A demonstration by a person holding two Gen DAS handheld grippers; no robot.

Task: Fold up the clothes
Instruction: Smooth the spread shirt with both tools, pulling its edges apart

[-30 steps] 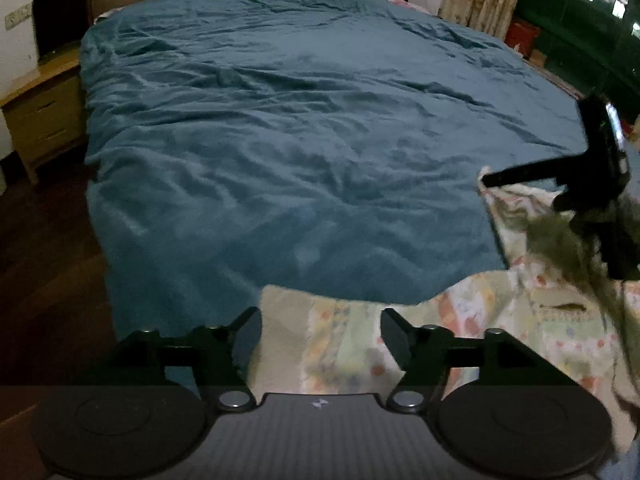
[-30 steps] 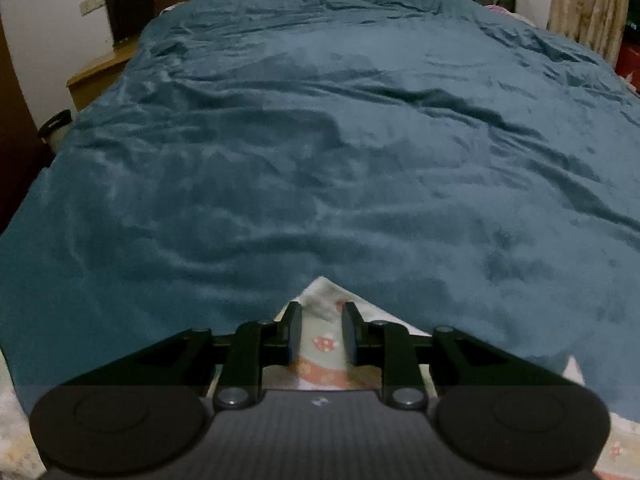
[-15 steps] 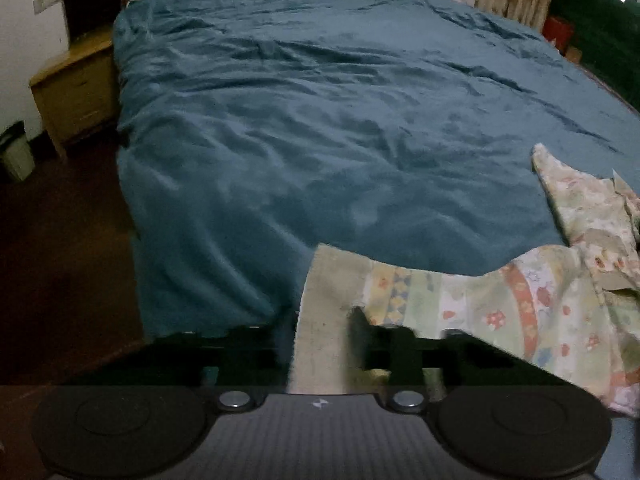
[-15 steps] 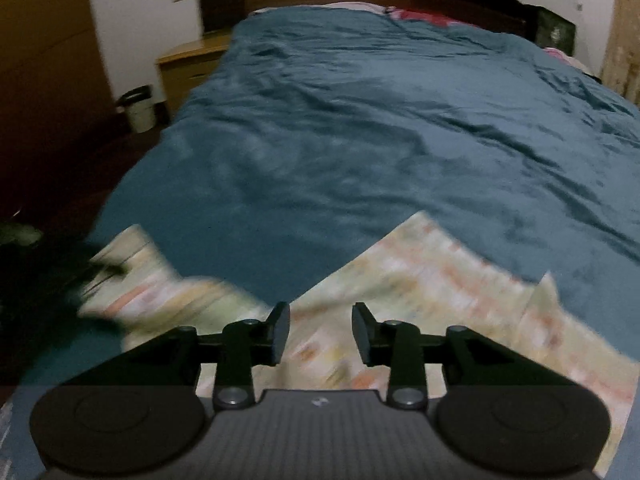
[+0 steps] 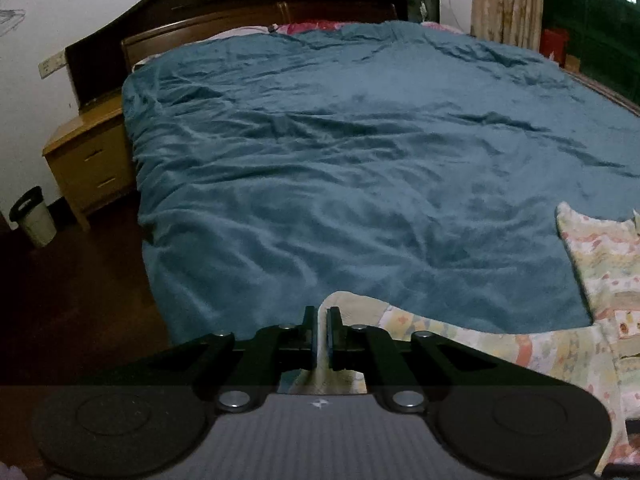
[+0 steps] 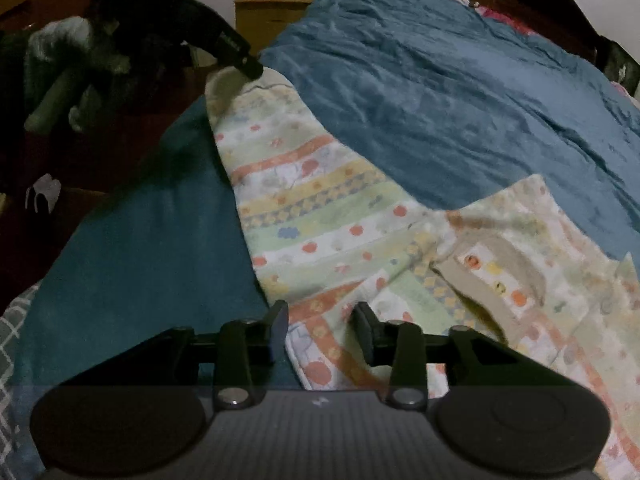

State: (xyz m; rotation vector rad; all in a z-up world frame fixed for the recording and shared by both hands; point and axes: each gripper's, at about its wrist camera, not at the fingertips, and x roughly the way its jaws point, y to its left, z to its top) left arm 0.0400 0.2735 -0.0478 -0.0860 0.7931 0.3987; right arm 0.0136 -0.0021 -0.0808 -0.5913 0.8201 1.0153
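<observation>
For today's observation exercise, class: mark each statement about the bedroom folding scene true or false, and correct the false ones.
1. The left tongs are shut on the patterned garment. True.
2. The right tongs are clamped shut. False: they are open over the garment's edge.
3. The bed cover is red. False: it is teal.
4. A wooden nightstand stands beside the bed. True.

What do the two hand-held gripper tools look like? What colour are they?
Both look alike. The left hand-held gripper and the right hand-held gripper are black, with two thin flat fingers on jointed black bars held by silver bolts. Behind them sits a dark grey ribbed body with a tiny white logo and a big round disc on each side. The left one's finger pads look blue. No cables show.
</observation>
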